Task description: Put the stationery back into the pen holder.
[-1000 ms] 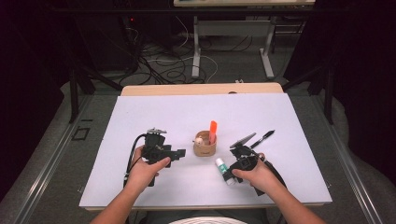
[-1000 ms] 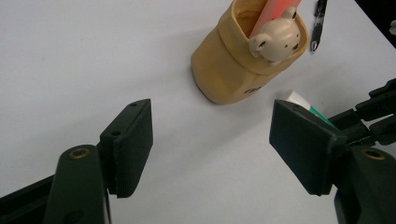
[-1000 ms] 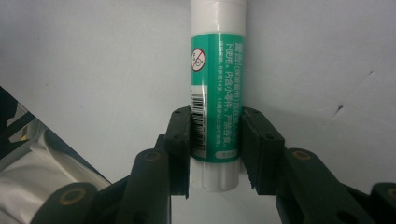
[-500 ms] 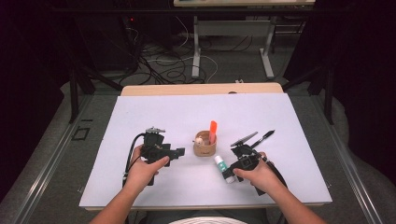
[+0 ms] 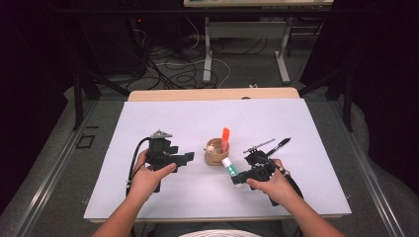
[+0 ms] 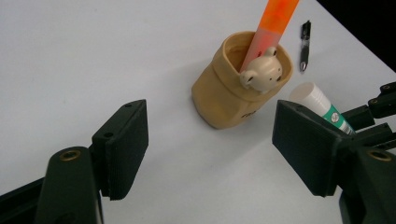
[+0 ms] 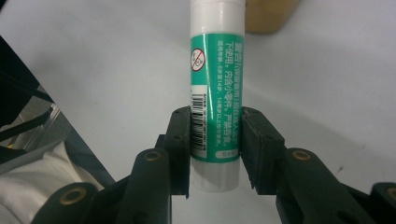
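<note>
The right gripper (image 5: 240,176) has its jaws clamped on the lower end of the glue stick (image 7: 215,88), white cap pointing toward the cup (image 5: 213,153) at mid-table. The cup sits just left of the stick, an orange marker (image 6: 273,21) already leaning in it. The left gripper (image 5: 185,158), jaws apart and just widening with nothing between them, waits just left of the cup. Best play now, I'd say: tilt the stick upright over the rim before letting go, clear of the marker. The left could steady the cup, which probably tips easily. A pen (image 5: 278,146) lies at far right.
</note>
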A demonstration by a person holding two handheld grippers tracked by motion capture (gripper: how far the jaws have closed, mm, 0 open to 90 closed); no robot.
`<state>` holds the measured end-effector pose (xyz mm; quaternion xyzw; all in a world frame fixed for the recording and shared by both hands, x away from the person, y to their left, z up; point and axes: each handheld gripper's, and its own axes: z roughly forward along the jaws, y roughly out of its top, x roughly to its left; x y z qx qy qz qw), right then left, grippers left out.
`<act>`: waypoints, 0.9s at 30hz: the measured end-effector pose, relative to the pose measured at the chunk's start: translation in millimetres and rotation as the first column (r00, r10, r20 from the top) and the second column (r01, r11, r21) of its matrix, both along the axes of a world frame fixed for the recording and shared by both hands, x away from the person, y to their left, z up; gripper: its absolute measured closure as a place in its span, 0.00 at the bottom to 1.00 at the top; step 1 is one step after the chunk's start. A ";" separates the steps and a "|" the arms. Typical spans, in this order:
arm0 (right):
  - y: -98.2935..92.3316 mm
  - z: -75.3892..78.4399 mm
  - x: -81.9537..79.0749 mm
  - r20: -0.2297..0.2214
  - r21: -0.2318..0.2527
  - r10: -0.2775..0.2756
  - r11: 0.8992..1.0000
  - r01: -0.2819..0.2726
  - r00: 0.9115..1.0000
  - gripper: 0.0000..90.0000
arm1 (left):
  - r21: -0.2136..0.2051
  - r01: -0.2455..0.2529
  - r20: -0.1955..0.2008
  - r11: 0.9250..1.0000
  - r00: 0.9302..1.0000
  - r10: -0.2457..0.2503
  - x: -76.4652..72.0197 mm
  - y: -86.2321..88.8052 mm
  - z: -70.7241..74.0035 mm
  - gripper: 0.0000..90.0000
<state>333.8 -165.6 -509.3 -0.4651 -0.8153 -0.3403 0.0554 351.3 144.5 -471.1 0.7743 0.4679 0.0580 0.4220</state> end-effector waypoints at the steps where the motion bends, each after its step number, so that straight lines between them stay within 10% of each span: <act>1: 0.5 1.3 -1.3 0.014 0.012 -0.003 1.000 0.003 1.000 0.74 | 0.001 0.006 0.011 1.000 1.000 -0.006 0.4 1.0 0.8 0.31; 7: -0.6 9.9 -5.2 0.119 0.007 0.023 1.000 -0.024 0.993 0.73 | -0.035 -0.006 0.020 0.999 1.000 0.007 0.7 4.4 4.6 0.30; 13: 1.2 13.9 -10.2 0.266 0.020 0.046 0.998 -0.054 0.963 0.73 | -0.113 -0.004 -0.018 0.994 1.000 0.002 0.6 6.0 3.7 0.35; 27: 14.6 14.5 -18.9 0.389 0.018 0.068 0.997 -0.082 0.919 0.73 | -0.241 0.064 -0.085 0.969 0.993 -0.087 -2.6 -6.5 1.2 0.41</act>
